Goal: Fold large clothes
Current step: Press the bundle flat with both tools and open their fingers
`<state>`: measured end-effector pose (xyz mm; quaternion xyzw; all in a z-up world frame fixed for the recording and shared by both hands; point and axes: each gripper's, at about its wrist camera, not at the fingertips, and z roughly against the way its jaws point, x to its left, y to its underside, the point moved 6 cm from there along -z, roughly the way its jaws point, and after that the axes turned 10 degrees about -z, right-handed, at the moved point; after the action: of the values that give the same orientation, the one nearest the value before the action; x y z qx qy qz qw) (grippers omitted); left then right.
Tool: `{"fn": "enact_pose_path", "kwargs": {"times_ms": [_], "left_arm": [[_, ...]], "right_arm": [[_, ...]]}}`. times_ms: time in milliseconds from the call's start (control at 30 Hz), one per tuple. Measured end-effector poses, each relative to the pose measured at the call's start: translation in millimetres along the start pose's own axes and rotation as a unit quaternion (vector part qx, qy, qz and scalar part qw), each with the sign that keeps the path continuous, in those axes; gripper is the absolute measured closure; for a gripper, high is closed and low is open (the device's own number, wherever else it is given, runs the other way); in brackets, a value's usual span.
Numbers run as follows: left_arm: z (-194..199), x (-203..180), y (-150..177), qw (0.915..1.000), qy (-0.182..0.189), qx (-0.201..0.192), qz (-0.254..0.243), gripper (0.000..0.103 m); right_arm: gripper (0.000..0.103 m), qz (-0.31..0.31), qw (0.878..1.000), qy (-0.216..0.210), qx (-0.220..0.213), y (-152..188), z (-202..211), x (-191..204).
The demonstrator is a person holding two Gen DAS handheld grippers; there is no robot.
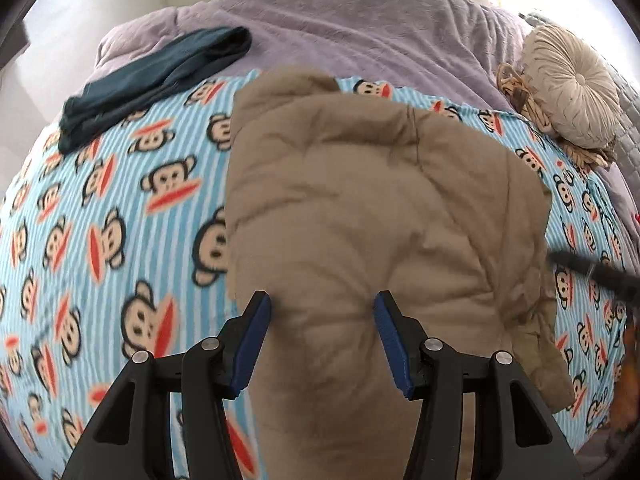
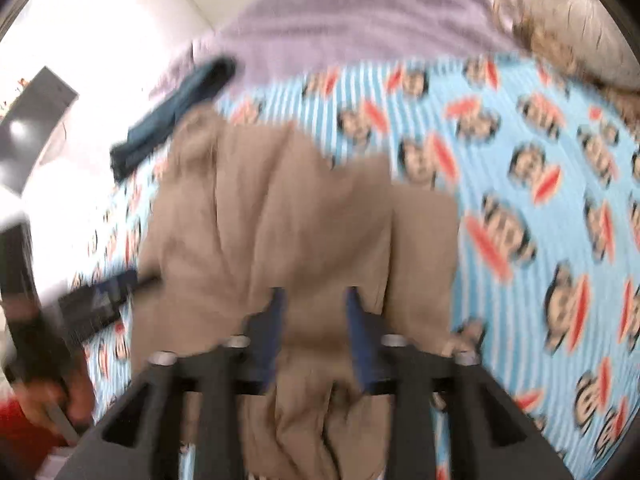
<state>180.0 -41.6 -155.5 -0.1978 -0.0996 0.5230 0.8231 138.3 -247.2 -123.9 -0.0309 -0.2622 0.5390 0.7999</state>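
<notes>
A tan padded garment (image 1: pixel 372 208) lies partly folded on a blue striped monkey-print blanket (image 1: pixel 112 216). My left gripper (image 1: pixel 322 304) is open, its blue pads (image 1: pixel 256 340) either side of a raised bulge at the garment's near end. In the blurred right wrist view the same garment (image 2: pixel 280 216) lies on the blanket (image 2: pixel 540 208). My right gripper (image 2: pixel 316 300) is open over its near edge, with cloth between the fingers. The left gripper (image 2: pixel 96 304) shows there at the left edge.
A folded dark teal garment (image 1: pixel 160 76) lies at the blanket's far left, also in the right wrist view (image 2: pixel 176 112). A purple bedspread (image 1: pixel 360 24) covers the far bed. A round beige cushion (image 1: pixel 572 88) sits at the far right.
</notes>
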Motion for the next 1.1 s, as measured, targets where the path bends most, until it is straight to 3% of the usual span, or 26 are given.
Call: {"fn": "enact_pose_path", "kwargs": {"times_ms": [67, 133, 200, 333, 500, 833, 967, 1100], "left_arm": [[-3.5, 0.6, 1.6, 0.9999, -0.002, 0.003, 0.014, 0.034], [-7.0, -0.2, 1.8, 0.9997, 0.0, 0.007, 0.024, 0.034], [-7.4, -1.3, 1.0, 0.9998, -0.002, 0.008, 0.02, 0.034], [-6.7, -6.7, 1.3, 0.9999, 0.002, 0.013, 0.01, 0.029], [-5.7, -8.8, 3.3, 0.9997, 0.0, 0.02, 0.011, 0.029], [3.7, -11.5, 10.2, 0.9993, -0.004, 0.036, 0.012, 0.029], [8.8, -16.5, 13.4, 0.9993, -0.004, 0.036, 0.009, 0.029], [12.3, -21.0, 17.1, 0.9992, -0.003, 0.038, 0.008, 0.029]], "right_arm": [[0.027, -0.005, 1.0, -0.001, -0.016, -20.7, -1.2, 0.1], [0.032, -0.011, 1.0, 0.014, -0.007, -39.4, -15.9, -2.7], [0.057, -0.025, 0.999, 0.028, 0.017, -46.8, -36.2, -10.4], [0.059, -0.087, 0.993, 0.029, 0.076, -42.0, -80.3, -38.8], [0.06, -0.085, 0.992, 0.04, 0.079, -34.5, -95.6, -44.0], [0.054, -0.112, 0.989, 0.051, 0.085, -25.9, -65.8, -46.8], [0.054, -0.083, 0.991, 0.081, 0.069, -10.9, -35.7, -40.7], [0.054, -0.042, 0.993, 0.084, 0.07, 24.0, -9.9, -30.0]]}}
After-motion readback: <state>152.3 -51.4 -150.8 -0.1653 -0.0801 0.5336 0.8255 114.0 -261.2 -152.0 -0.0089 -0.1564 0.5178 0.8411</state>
